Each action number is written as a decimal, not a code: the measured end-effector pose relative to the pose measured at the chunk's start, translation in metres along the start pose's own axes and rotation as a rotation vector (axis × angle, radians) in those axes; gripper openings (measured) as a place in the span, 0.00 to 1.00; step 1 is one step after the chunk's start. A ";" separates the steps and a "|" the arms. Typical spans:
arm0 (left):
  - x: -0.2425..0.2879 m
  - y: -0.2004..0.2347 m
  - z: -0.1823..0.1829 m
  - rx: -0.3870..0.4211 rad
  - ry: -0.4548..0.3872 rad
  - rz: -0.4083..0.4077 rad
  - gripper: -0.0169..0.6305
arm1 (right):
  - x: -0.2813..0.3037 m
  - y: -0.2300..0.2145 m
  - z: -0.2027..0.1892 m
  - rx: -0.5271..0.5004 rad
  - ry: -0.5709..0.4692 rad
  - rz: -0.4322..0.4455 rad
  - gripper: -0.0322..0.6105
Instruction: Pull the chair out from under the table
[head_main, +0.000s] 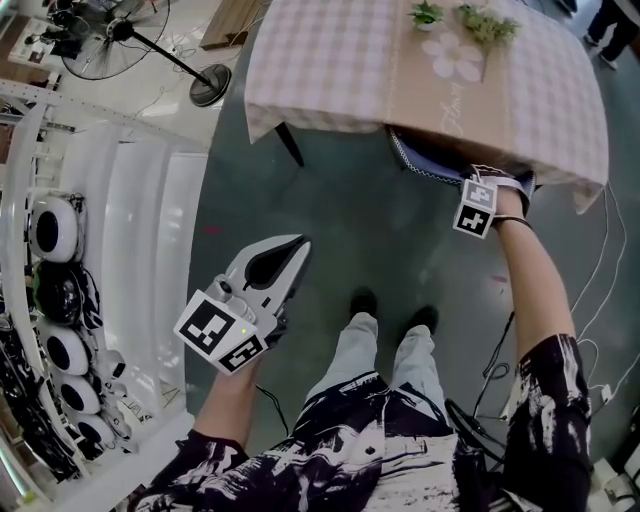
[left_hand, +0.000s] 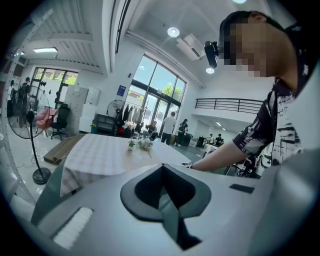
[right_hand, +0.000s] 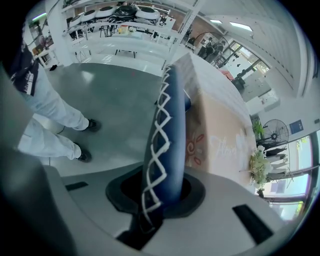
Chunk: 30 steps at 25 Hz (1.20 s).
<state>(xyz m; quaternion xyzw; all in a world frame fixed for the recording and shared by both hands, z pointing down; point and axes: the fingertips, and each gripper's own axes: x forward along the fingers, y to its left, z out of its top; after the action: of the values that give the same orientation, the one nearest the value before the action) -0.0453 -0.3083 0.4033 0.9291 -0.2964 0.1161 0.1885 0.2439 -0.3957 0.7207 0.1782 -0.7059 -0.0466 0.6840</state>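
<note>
The chair (head_main: 432, 160) stands tucked under the table (head_main: 330, 60), which wears a checked cloth. Only the chair's dark blue back rim with white lacing shows at the table's near edge. My right gripper (head_main: 482, 180) reaches down to that rim, with its marker cube just below the cloth's hem. In the right gripper view the jaws (right_hand: 162, 192) are shut on the blue laced chair back (right_hand: 167, 125), beside the table's edge (right_hand: 220, 130). My left gripper (head_main: 297, 243) hangs in the air over the floor, left of the chair and apart from it. It is shut (left_hand: 162, 167) with nothing in it.
Small potted plants (head_main: 480, 22) sit on the table's far side. A standing fan (head_main: 120, 35) is at the far left. A white rack (head_main: 60, 300) with round black-and-white items runs along the left. The person's feet (head_main: 390, 310) stand just before the chair. Cables (head_main: 600, 280) trail on the floor at right.
</note>
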 end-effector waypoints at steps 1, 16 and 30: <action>0.000 0.000 0.000 0.000 -0.001 0.001 0.03 | 0.000 0.002 0.000 -0.001 0.000 0.002 0.13; -0.001 -0.020 0.008 0.020 -0.025 -0.024 0.03 | -0.019 0.074 0.009 -0.052 -0.022 0.032 0.13; -0.016 -0.047 0.019 0.047 -0.061 -0.064 0.03 | -0.051 0.186 0.039 -0.057 -0.014 0.048 0.13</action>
<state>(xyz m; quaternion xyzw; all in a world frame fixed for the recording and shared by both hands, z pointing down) -0.0277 -0.2729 0.3676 0.9454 -0.2693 0.0884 0.1611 0.1706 -0.2132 0.7274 0.1415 -0.7130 -0.0513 0.6848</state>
